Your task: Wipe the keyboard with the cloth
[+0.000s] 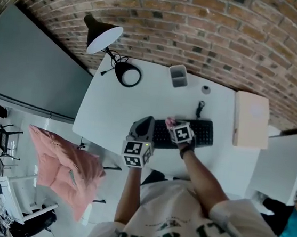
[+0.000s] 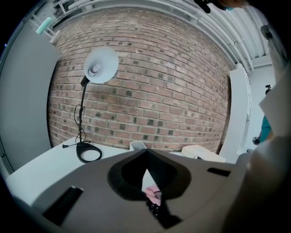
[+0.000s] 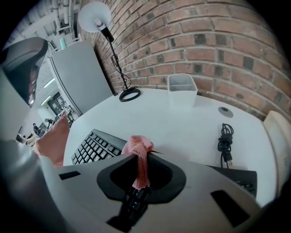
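Note:
A black keyboard (image 1: 203, 134) lies on the white table (image 1: 117, 111) near its front edge. My right gripper (image 1: 172, 124) hovers over the keyboard's middle, shut on a pink cloth (image 1: 169, 121). In the right gripper view the cloth (image 3: 137, 157) hangs bunched between the jaws, with keyboard keys (image 3: 94, 145) below and to the left. My left gripper (image 1: 147, 120) is at the keyboard's left end, its jaws closed together and holding nothing. Through the left gripper (image 2: 146, 157) a bit of the pink cloth (image 2: 153, 193) and some keys (image 2: 154, 208) show.
A desk lamp (image 1: 103, 36) with a round base (image 1: 128, 76) stands at the back left. A white cup (image 1: 179, 76), a small round disc (image 1: 206, 89) and a coiled black cable (image 1: 199, 110) lie behind the keyboard. A white box (image 1: 251, 120) sits at right. A pink cushion (image 1: 64, 167) lies left of the table.

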A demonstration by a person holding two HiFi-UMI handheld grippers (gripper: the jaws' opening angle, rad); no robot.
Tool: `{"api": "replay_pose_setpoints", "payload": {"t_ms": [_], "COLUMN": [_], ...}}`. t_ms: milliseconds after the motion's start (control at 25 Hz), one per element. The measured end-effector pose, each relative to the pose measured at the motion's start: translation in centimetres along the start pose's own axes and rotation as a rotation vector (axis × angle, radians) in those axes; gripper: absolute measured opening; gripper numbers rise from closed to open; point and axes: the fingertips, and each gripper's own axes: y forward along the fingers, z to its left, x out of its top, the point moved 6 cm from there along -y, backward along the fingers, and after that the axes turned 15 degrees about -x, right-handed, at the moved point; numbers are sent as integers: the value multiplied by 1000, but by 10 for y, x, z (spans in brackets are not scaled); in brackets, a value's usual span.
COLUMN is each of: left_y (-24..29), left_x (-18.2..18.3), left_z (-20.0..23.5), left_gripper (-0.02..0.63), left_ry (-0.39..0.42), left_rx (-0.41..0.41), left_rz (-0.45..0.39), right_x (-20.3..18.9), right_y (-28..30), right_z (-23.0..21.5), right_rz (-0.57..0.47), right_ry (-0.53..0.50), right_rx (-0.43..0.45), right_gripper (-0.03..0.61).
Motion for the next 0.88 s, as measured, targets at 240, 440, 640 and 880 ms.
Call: {"api": "replay_pose_setpoints", "payload": {"t_ms": [240,440,640,880], "left_y": [22,36,46,54], "left_x": [-1,3,7,8], "left_z": [-14,-26,-37,-44], "left_gripper": [-6,-6,-6,-6], "left_ry": [8,27,49,50], "left_rx": [-41,-80,-120,-149], "left_rz": [17,29,46,65], "right_x": [-6,-13,-17,-28], "right_y": [-5,-9,-15,-20], "right_z": [-27,-52,-71,-104], "right_rz": [-1,-6,-16,-16], "right_ry": [35,55,81,107], "right_rx": [-11,-50,-62,-124], "right_gripper": [34,34,34,34]}}
